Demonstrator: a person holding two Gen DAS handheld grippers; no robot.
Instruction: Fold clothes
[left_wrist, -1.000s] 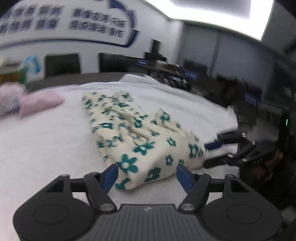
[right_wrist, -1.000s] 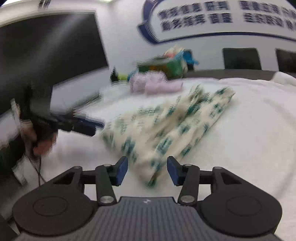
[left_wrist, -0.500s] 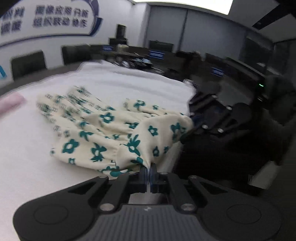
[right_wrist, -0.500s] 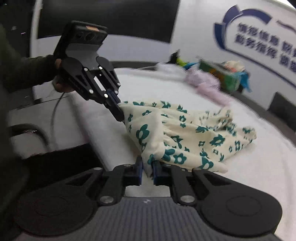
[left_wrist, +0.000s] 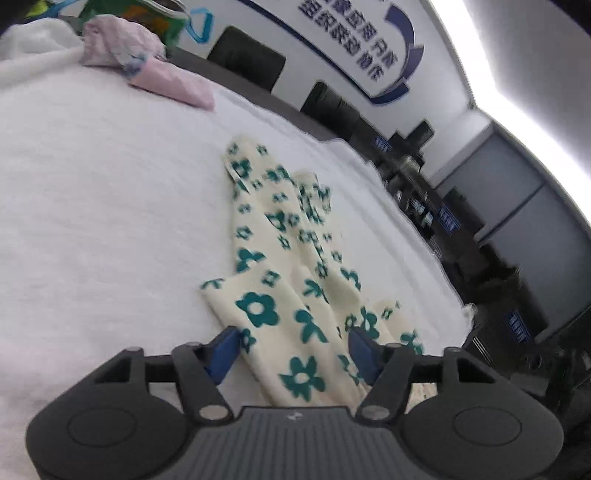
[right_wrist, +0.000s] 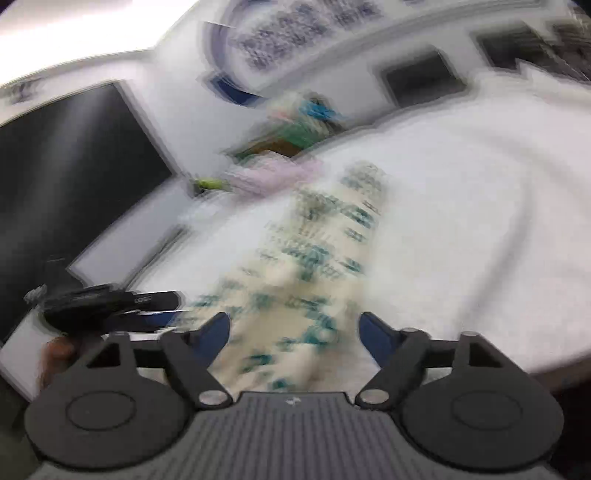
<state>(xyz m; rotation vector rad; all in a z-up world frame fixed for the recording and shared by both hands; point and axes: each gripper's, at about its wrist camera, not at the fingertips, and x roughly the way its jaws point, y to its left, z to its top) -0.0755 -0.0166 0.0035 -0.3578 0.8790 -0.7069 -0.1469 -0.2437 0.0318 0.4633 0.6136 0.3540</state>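
Claws unclamped — garment flat

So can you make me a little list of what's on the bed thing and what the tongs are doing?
surface: white fluffy cover
main cloth: cream flowery cloth with teal flowers, lying long and narrow
left tongs: opening, cloth between the pads, not pinched
right tongs: opening, cloth between the pads, not pinched
other cloth: pink cloth at the far edge
right view: blurry
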